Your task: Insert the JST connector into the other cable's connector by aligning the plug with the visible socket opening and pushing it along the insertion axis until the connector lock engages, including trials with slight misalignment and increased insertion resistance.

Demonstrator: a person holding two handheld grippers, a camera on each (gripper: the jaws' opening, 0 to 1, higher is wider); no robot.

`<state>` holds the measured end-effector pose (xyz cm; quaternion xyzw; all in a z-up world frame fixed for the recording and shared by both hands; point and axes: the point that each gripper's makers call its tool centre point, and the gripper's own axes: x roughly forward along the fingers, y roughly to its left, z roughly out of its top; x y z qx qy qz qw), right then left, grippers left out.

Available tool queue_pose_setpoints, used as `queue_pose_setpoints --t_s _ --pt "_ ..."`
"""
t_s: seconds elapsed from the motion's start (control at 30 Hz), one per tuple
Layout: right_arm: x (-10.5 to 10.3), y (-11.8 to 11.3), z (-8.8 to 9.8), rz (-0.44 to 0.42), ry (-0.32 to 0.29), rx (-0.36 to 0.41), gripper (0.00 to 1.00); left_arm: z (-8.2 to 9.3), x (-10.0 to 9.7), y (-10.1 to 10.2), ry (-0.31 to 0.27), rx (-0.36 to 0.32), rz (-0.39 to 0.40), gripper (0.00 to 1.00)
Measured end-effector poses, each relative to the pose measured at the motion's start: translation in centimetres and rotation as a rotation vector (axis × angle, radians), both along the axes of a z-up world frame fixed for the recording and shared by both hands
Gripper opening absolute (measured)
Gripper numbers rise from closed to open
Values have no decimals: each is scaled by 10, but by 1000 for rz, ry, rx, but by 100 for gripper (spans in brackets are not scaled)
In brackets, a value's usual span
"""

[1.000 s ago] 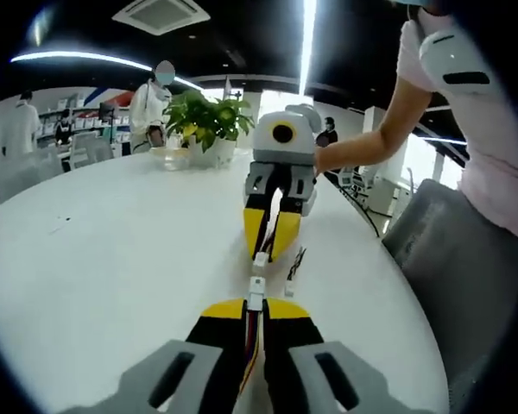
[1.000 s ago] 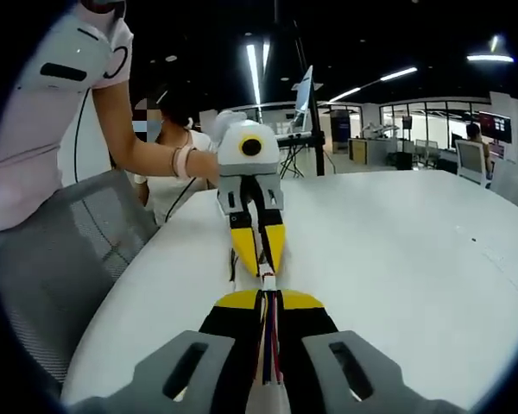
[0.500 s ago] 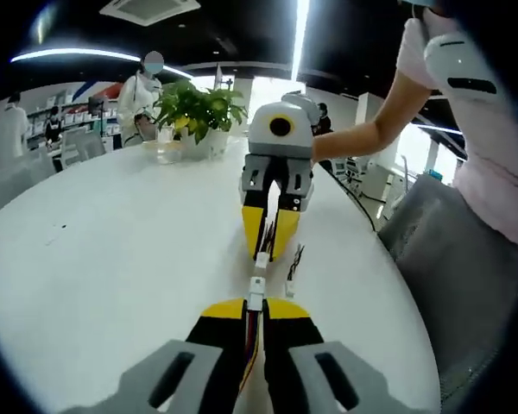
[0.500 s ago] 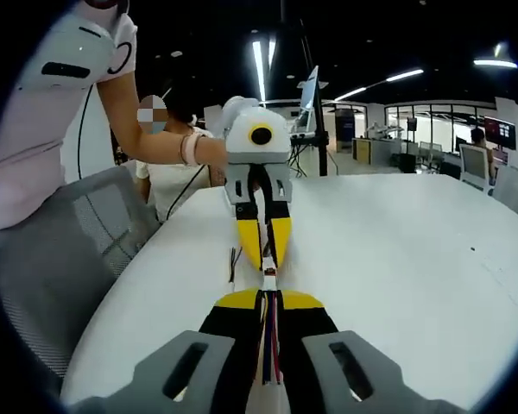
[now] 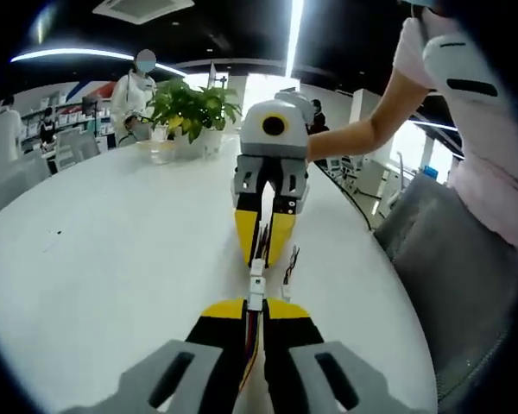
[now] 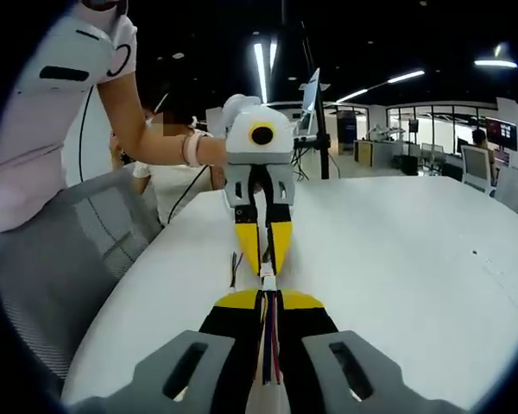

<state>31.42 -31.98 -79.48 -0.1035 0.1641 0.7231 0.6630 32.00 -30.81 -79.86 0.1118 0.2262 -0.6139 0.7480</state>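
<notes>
White connectors (image 5: 256, 289) now meet; claws closer together.

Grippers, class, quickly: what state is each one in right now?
Left gripper: fingers shut on a cable with a white connector.
Right gripper: fingers shut on the other cable, its connector at the tips.

The table (image 5: 112, 250) has a smooth, matt white top that takes only a soft sheen from the ceiling lights. Each hand-held gripper looks like hard plastic: the right hand-held gripper (image 5: 265, 250) has a glossy pale-grey shell and matt yellow jaws, the left hand-held gripper (image 5: 255, 304) matt black and yellow ones. The chair (image 6: 60, 259) beside the table is covered in rough grey woven cloth.
</notes>
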Motion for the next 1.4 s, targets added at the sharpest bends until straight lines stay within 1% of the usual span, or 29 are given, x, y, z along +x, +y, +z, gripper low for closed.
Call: queue_pose_setpoints --t_s 0.23,0.5,0.53,0.63,0.77,0.83,1.03,1.23,1.4 --pt "-1 1 -1 7 -1 -8 4 1 -1 1 8 2 -4 0" --pt "-4 2 -2 24 -6 -21 4 -2 5 7 8 18 -9 0" --pt "-5 3 -2 28 -12 -22 4 -2 5 7 13 21 -9 0" --pt "-7 4 -3 43 -28 -35 4 -4 4 8 65 28 4 0" --pt "-12 5 -4 65 -46 -51 4 -6 0 7 77 47 -3 0" --pt "-12 5 -4 71 -52 -54 4 -7 -3 6 95 57 0 0" --pt "-13 6 -4 94 -66 -67 4 -8 -8 4 100 82 -13 0" --pt "-13 8 -2 99 -71 -69 4 -9 -9 5 95 92 -12 0" --pt "-15 9 -6 114 -78 -94 4 -8 -11 5 89 109 -12 0"
